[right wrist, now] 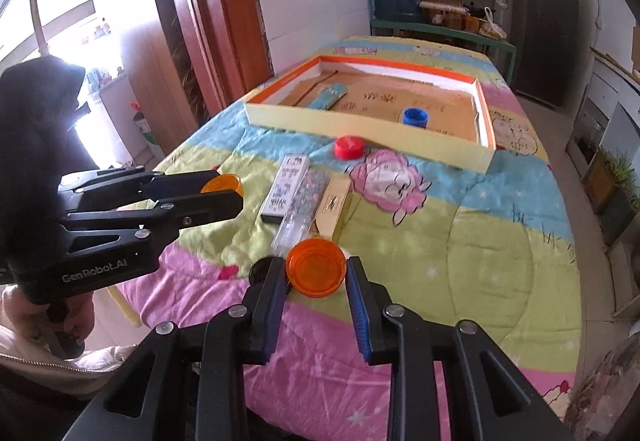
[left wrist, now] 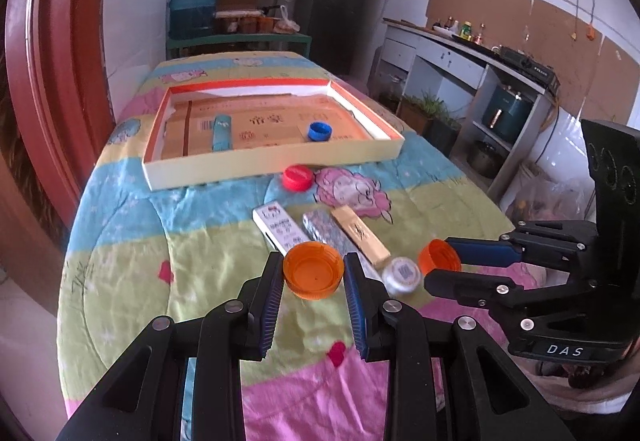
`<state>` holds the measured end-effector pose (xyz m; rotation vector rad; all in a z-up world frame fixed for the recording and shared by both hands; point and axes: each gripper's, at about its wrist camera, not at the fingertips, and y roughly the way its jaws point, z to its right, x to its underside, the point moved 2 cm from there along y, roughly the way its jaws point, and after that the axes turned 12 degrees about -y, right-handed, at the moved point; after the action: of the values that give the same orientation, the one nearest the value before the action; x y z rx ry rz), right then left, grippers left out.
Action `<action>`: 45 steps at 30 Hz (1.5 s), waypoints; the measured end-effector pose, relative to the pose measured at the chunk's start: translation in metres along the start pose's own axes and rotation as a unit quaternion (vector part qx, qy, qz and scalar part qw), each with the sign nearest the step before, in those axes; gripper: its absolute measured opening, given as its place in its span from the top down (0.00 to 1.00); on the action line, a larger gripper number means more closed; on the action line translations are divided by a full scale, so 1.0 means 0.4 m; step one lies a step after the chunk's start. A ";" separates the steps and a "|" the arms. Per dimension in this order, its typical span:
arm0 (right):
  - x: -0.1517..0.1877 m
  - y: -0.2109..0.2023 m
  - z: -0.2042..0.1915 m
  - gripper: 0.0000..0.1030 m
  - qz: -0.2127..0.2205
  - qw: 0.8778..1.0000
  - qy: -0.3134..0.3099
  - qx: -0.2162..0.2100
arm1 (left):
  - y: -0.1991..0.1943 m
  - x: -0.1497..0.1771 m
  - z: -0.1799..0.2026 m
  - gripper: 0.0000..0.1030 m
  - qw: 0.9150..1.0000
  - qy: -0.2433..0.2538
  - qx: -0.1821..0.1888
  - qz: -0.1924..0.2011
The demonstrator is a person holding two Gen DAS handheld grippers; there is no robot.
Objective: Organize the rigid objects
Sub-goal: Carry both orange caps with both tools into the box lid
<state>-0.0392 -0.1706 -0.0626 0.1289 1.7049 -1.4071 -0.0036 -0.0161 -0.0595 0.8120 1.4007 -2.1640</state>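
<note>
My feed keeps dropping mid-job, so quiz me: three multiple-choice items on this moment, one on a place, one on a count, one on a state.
1. Where is the blue cap?
A. Inside the shallow box
B. On the quilt beside the red cap
C. In the left gripper

2. How many orange caps are in view?
A. One
B. Two
C. Three

3. What is the right gripper doing?
A. Standing open with nothing between its fingers
B. Shut on an orange cap
C. Shut on the silver cap

Answers:
1 A: the blue cap lies on the cardboard floor of the shallow box, while the red cap sits outside its near wall.
2 B: one orange cap is in the left gripper, another in the right.
3 B: its pads press both sides of the orange cap; the silver cap rests on the quilt.
</note>
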 end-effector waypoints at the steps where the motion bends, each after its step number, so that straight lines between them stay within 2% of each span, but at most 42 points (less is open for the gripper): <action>1: -0.007 -0.002 0.007 0.70 0.003 1.000 0.003 0.001 | 0.001 -0.011 -0.001 0.70 1.000 -0.001 0.000 0.003; 16: -0.101 -0.007 0.131 0.70 0.042 0.998 0.018 0.044 | 0.028 -0.164 -0.002 0.70 0.999 0.011 -0.020 0.032; 28: -0.188 0.024 0.213 0.70 0.062 0.996 0.012 0.062 | 0.092 -0.290 0.008 0.70 0.999 0.012 -0.027 0.042; 37: -0.250 0.059 0.282 0.70 0.072 0.995 0.019 0.070 | 0.174 -0.381 0.003 0.70 1.000 -0.009 -0.011 0.026; 45: -0.287 0.109 0.349 0.70 0.069 0.994 0.038 0.070 | 0.252 -0.430 -0.007 0.70 0.999 -0.023 -0.031 0.018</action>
<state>0.1320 -0.2210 -0.0106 0.3759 1.6254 -1.4343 0.1875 -0.0459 -0.0105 0.7546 1.4125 -2.0885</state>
